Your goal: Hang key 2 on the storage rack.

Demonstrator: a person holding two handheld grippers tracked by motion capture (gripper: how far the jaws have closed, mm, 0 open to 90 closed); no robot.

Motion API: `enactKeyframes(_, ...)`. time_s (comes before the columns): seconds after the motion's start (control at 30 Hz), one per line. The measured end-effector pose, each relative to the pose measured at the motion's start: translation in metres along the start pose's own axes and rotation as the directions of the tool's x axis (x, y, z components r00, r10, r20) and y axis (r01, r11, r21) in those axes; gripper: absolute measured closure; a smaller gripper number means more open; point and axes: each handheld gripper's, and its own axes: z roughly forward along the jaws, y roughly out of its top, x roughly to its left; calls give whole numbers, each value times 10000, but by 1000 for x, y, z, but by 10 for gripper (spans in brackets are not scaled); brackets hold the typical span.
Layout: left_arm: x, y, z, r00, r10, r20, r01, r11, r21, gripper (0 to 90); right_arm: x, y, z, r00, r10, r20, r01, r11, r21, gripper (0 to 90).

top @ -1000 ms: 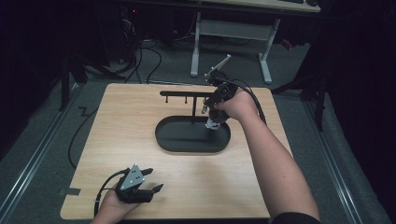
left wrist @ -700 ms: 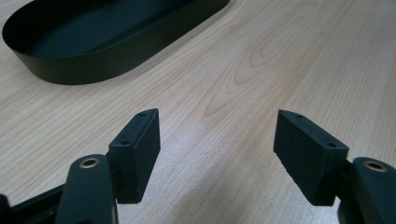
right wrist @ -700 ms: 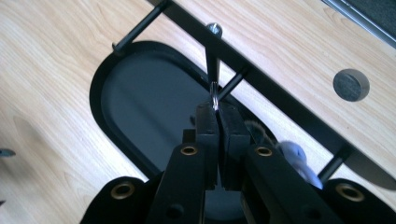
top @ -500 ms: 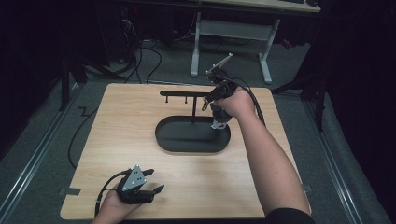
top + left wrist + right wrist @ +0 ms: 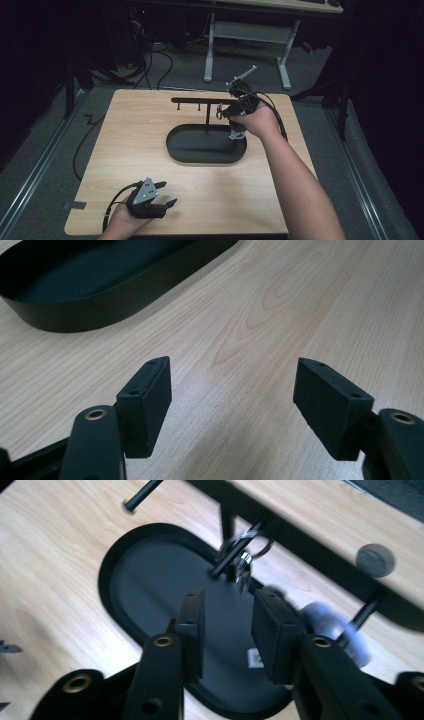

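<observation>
One key ring (image 5: 243, 550), one rack (image 5: 200, 101), one tray (image 5: 182, 149)

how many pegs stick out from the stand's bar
4: one near the bar's left end, one right of it, one holding the key ring, one right of the ring. Others may be hidden.

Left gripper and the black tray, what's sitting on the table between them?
Nothing: between the left gripper and the black tray there is just bare wooden table, as the left gripper view shows.
</observation>
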Motion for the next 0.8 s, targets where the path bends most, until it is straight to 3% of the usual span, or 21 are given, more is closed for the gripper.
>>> enactKeyframes(0.27, -2, 1, 3, 9999, 17, 137, -17, 10000, 35, 322, 9, -29, 10, 9997, -138, -204, 134, 9997, -199, 548)
enactKeyframes(0.3, -8, 1, 7, 9969, -739, 266, 749, 9965, -380, 321, 10, -33, 12, 9995, -163, -255, 157, 9996, -236, 531)
enactKeyframes(0.33, -8, 1, 7, 9969, -739, 266, 749, 9965, -380, 321, 10, -33, 12, 9995, -163, -255, 157, 9996, -236, 531)
enactKeyframes(0.37, -10, 1, 8, 9940, -1033, 357, 1050, 9933, -492, 321, 13, -42, 17, 9993, -290, -242, 281, 9989, -373, 493)
enactKeyframes(0.63, -10, 1, 9, 9947, -953, 397, 971, 9943, -450, 320, 16, -68, 32, 9992, -390, -78, 381, 9951, -917, 373)
enactKeyframes(0.67, -3, 2, 5, 9997, -46, 244, 45, 10000, 22, 320, 17, -71, 34, 9993, -362, -111, 349, 9944, -1001, 358)
enactKeyframes(0.7, -3, 2, 5, 9997, -46, 244, 45, 10000, 22, 320, 17, -71, 34, 9993, -362, -111, 349, 9944, -1001, 358)
enactKeyframes(0.73, -8, 1, 7, 9965, -732, 399, 744, 9968, -278, 320, 19, -79, 37, 9994, -335, -129, 317, 9921, -1215, 342)
enactKeyframes(0.77, -8, 1, 7, 9965, -732, 399, 744, 9968, -278, 320, 19, -79, 37, 9994, -335, -129, 317, 9921, -1215, 342)
enactKeyframes(0.8, -3, 2, 5, 9996, -69, 262, 69, 10000, 7, 319, 23, -86, 38, 9991, -424, -76, 409, 9888, -1434, 336)
